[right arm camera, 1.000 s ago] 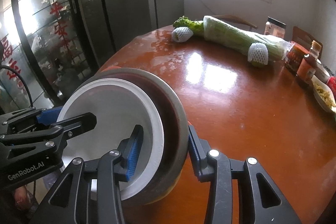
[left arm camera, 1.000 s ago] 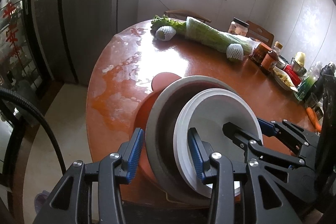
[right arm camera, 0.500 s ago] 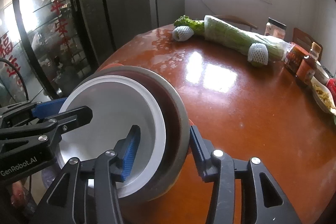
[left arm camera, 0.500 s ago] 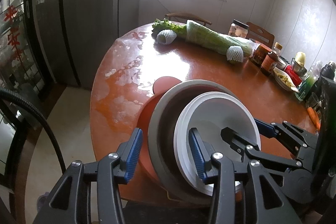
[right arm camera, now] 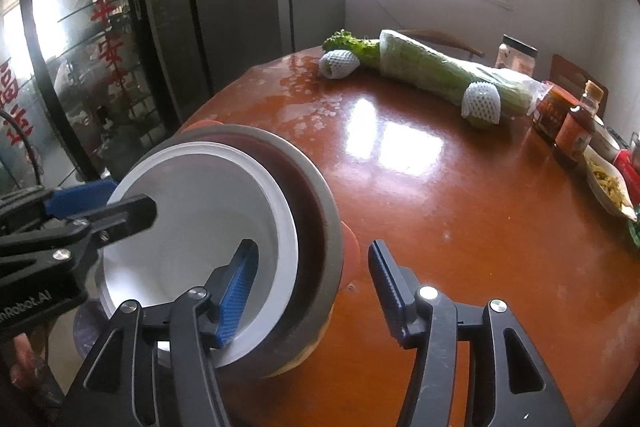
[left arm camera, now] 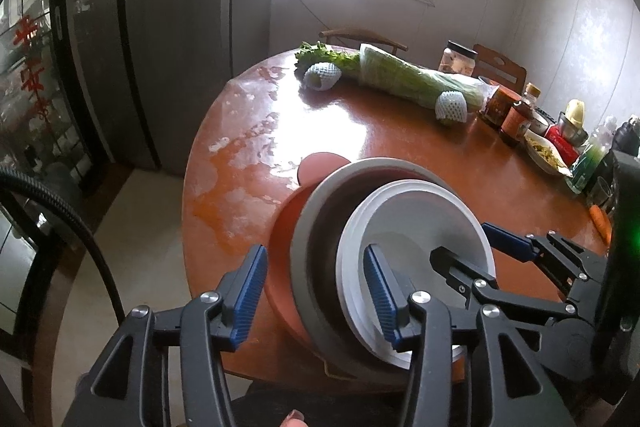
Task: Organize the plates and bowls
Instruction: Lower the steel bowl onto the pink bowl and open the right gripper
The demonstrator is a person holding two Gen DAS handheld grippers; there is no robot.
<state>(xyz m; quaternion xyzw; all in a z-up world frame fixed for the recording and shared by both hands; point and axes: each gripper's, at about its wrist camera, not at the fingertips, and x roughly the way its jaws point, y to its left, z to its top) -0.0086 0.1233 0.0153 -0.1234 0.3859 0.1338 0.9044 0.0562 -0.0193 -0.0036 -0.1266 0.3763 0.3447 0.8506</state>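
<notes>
Two claws meet over one stack of dishes at the near edge of the round table [right arm camera: 460,195]. Left claw [left arm camera: 316,293] is spread, its blue fingers [left arm camera: 250,297] straddling the left rims of the stack: one outside the orange plate [left arm camera: 286,247], the other inside the white bowl [left arm camera: 416,223]. Right claw [right arm camera: 312,287] is spread too, one finger down in the white bowl [right arm camera: 200,219] and the other outside the gray bowl [right arm camera: 320,211], not pressing on it.

The stack is nested: a white bowl with a stepped rim sits in a larger gray bowl [left arm camera: 316,223] with a dark brownish inside, and that rests on the orange plate, which overhangs the table edge. The whole stack looks tilted toward the cameras.

Compared with a second ago, the right claw has opened wider, so its outer finger now stands clear of the gray rim. The left claw keeps much the same gap, and the dishes have hardly shifted.

Farther off lie wrapped greens [right arm camera: 436,75], two foam-netted fruits [right arm camera: 340,63], and jars and bottles [left arm camera: 516,109] at the far right.
</notes>
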